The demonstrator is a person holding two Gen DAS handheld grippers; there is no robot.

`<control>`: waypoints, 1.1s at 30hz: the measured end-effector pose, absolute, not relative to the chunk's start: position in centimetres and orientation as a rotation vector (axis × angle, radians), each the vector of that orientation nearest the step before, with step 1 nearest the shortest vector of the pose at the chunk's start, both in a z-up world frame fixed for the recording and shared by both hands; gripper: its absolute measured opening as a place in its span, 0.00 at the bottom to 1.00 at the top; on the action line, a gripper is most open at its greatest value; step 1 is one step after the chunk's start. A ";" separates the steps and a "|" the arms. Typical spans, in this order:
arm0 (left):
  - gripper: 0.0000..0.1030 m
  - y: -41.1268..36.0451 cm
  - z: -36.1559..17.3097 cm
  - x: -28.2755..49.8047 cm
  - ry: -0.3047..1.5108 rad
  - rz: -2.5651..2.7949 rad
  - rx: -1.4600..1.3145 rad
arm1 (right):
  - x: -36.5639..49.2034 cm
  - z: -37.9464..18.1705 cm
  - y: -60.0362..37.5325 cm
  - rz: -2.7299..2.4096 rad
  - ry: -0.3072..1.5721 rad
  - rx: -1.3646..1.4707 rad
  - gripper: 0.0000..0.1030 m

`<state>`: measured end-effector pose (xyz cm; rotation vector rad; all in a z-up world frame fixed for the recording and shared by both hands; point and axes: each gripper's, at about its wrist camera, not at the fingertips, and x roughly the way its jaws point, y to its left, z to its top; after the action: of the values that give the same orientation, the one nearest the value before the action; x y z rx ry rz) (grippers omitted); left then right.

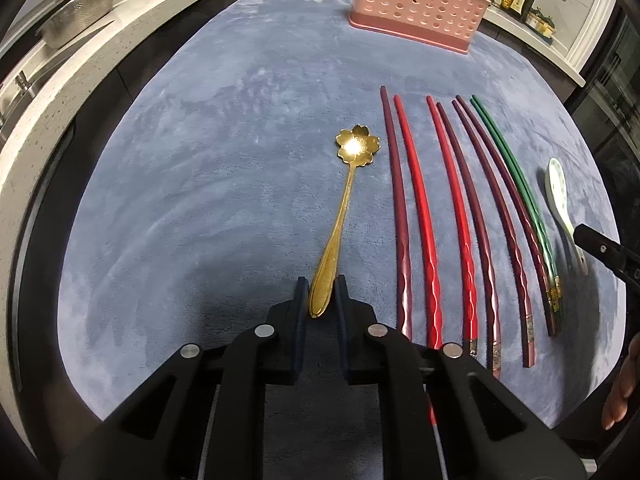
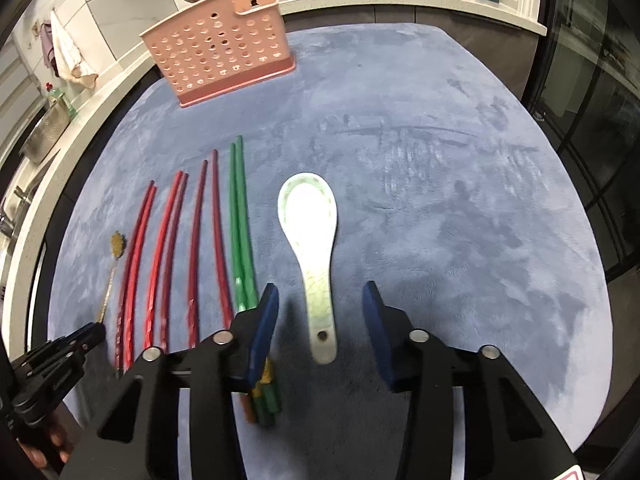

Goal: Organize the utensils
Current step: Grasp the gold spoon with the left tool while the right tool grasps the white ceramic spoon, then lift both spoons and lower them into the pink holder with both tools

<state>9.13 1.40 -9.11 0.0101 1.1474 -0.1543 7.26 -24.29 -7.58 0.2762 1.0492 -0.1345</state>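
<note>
Left tool (image 1: pixel 320 292) narrowed around the tail of the gold spoon (image 1: pixel 340 220), pads at both edges of the thin handle, so pinching it or very nearly. Right tool (image 2: pixel 318 296) spread, straddling the handle of the white spoon (image 2: pixel 312 240) with clear gaps on either side, nothing gripped yet. Both spoons lying flat on the soft blue mat (image 1: pixel 200 180) covering the counter, the row of chopsticks (image 1: pixel 460 220) between them, the pink holder (image 1: pixel 416 0) standing well apart at the far end. Likely trouble on the left: a slim, polished metal handle, tapered and slick, apt to twist or slide out of the pads once lifted, the flower-shaped bowl pulling the far end down. Likely trouble on the right: a glazed, crackle-patterned ceramic spoon, smooth, rounded and heavier at the bowl, prone to tipping out of a hold taken so close to the pierced tail end; also brittle if dropped. Left pad of the right tool just beside the green chopsticks (image 2: pixel 240 232), so a careless close could nudge or catch them. Plush mat soft enough to let pads sink in and drag the nap. Chopsticks long, lacquered, wavy near the grip ends, free to roll if bumped. Holder rigid plastic, perforated with round holes.
</note>
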 end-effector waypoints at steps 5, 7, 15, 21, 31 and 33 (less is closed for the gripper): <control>0.12 1.3 -9.2 9.2 1.150 -0.152 0.009 | 7.8 -9.2 -25.2 -0.106 1.078 0.342 0.20; 0.12 1.3 -9.2 9.2 1.150 -0.152 0.009 | 7.7 -9.4 -25.5 -0.100 1.072 0.364 0.17; 0.12 1.4 -8.9 9.3 1.146 -0.156 0.001 | 7.2 -9.2 -25.5 -0.072 1.054 0.383 0.13; 0.10 1.5 -6.5 8.5 1.089 -0.175 -0.003 | 6.2 -7.2 -25.3 -0.078 1.030 0.361 0.13; 0.01 1.6 -0.5 8.9 0.972 -0.210 -0.037 | 5.5 -3.1 -25.4 -0.085 0.970 0.325 0.12; 0.00 1.4 0.3 9.2 0.952 -0.216 -0.036 | 5.6 -2.6 -25.3 -0.080 0.961 0.323 0.12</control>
<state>9.25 1.43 0.28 -0.0365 0.9516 -0.2161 5.59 -25.32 -2.64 0.3228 0.9606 -0.0799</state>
